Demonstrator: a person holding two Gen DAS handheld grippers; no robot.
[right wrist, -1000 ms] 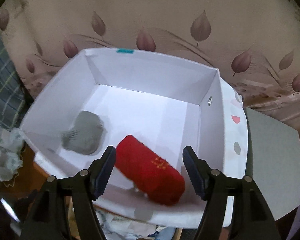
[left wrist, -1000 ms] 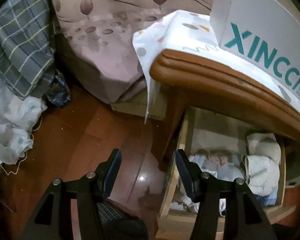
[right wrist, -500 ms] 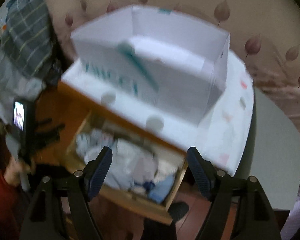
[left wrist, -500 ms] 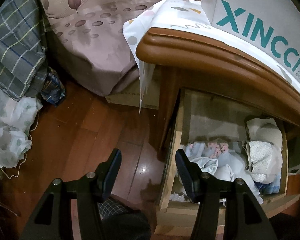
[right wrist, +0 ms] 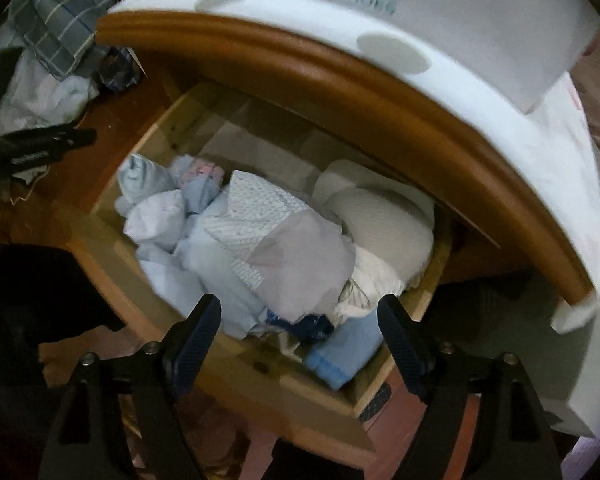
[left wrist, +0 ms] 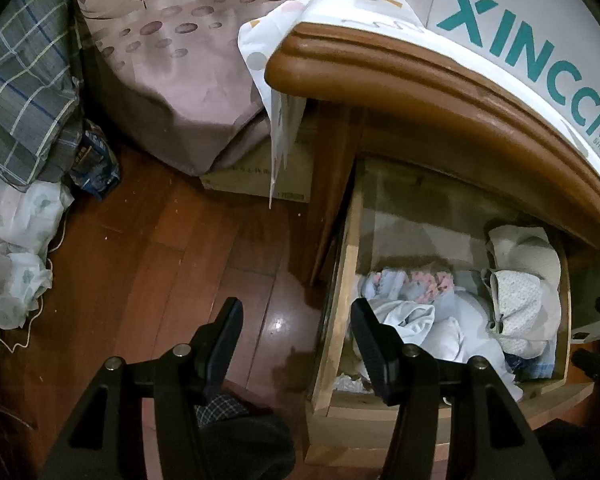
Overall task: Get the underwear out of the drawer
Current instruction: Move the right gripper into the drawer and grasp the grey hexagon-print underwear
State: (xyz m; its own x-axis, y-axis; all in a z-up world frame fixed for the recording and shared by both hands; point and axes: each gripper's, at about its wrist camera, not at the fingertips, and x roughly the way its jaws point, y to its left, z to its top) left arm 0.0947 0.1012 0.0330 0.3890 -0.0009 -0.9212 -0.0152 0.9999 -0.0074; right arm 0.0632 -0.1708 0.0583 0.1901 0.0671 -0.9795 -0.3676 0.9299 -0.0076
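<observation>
Drawer (right wrist: pixel 100 240) open from above; my access clear at front half. Nightstand top (right wrist: pixel 340 80) overhangs rear half, blocks straight descent there. Underwear pile (right wrist: pixel 268 248) fills front; rear-left floor bare.

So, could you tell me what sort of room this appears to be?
Most likely a bedroom: a bed with a leaf-print cover stands beside a wooden nightstand, whose open drawer holds folded underwear. Crumpled clothes lie on the wooden floor.
</observation>
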